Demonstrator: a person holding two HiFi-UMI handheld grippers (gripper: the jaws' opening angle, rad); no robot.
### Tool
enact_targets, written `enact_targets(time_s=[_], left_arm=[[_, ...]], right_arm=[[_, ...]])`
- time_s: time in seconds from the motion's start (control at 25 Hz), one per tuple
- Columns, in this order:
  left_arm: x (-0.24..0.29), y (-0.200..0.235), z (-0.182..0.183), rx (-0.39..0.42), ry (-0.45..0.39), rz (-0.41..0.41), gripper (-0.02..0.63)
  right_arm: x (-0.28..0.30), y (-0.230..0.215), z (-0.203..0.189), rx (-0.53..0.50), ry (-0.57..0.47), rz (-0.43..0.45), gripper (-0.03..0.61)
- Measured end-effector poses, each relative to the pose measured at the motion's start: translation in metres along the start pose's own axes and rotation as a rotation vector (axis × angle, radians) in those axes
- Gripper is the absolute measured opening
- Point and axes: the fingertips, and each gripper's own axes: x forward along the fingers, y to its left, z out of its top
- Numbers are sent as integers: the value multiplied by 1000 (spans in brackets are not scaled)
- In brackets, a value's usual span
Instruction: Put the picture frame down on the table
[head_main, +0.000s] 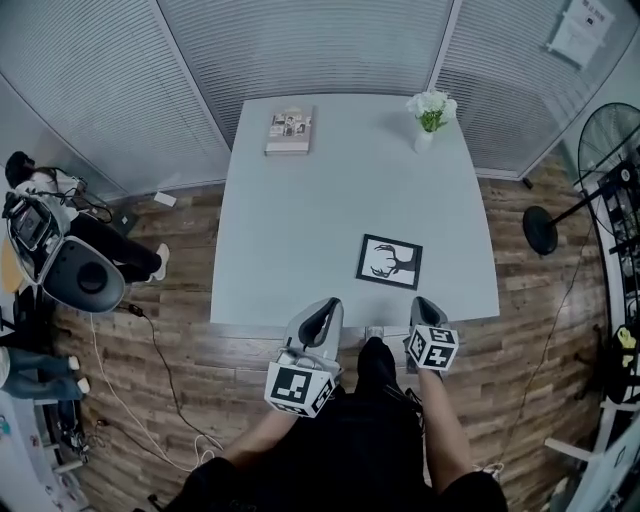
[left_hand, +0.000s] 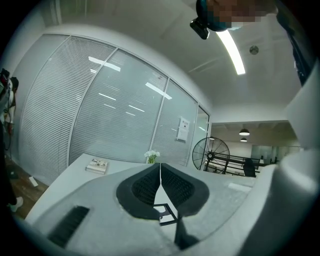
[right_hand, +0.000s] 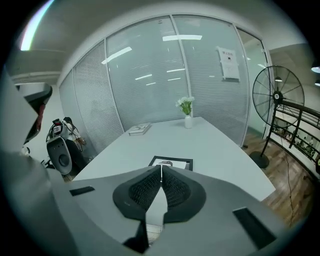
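Vase (head_main: 424, 141) holding white flowers (head_main: 431, 104) on tabletop (head_main: 300, 230); picture frame (head_main: 389, 262) lying flat; left hand-held gripper (head_main: 325, 306) and right hand-held gripper (head_main: 424, 305) pressed together, empty.

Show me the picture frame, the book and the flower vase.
picture frame (head_main: 389, 261), head view, centre of its print.
book (head_main: 289, 131), head view, middle of its cover.
flower vase (head_main: 424, 141), head view, white vase body under the blooms.
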Motion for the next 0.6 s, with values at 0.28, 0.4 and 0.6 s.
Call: enact_targets(time_s=[0.28,0.4,0.6], left_arm=[[-33,-11,1,2,-10,-13,23],[-36,-17,2,14,-12,0,22],[-34,-22,4,14,-14,25,23]], right_arm=[[-77,33,32,-22,-160,6,17],[-108,44,53,-45,-239,23,17],[-154,66,79,-99,-344,68,17]])
